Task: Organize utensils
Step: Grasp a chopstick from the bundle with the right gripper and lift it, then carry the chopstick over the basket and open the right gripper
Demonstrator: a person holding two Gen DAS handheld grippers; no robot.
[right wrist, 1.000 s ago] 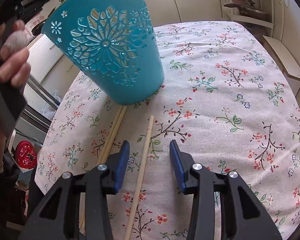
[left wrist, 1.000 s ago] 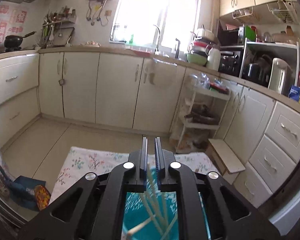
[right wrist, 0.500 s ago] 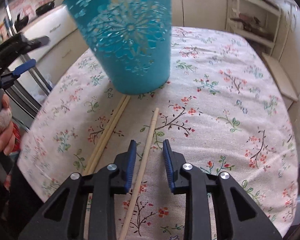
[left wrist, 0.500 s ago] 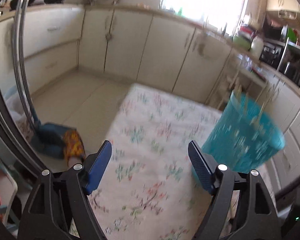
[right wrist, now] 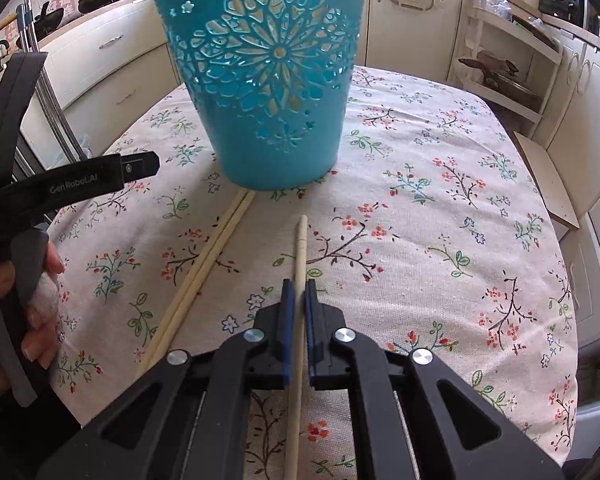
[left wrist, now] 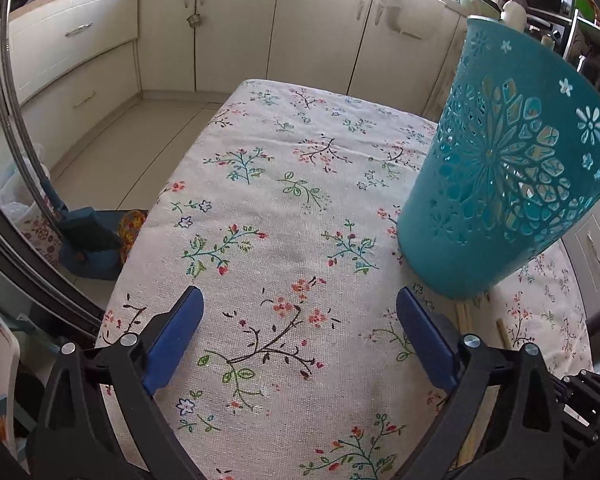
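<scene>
A teal cut-out utensil holder (right wrist: 266,80) stands upright on the floral tablecloth (right wrist: 440,208); it also shows at the right of the left wrist view (left wrist: 500,184). My right gripper (right wrist: 299,286) is shut on a single pale wooden chopstick (right wrist: 300,248) that lies on the cloth and points at the holder. A pair of chopsticks (right wrist: 204,264) lies side by side to its left, one end under the holder's base. My left gripper (left wrist: 298,308) is wide open and empty above bare cloth, left of the holder.
The table's left edge (left wrist: 168,200) drops to the kitchen floor with a blue dustpan (left wrist: 88,240). Cream cabinets (left wrist: 240,24) run behind. A white shelf rack (right wrist: 508,60) stands at the far right. The left gripper's body and the hand on it (right wrist: 40,208) show at the right view's left.
My left gripper opened, let go of the chopsticks over the holder, and swung down left of it. My right gripper closed on the single chopstick.
</scene>
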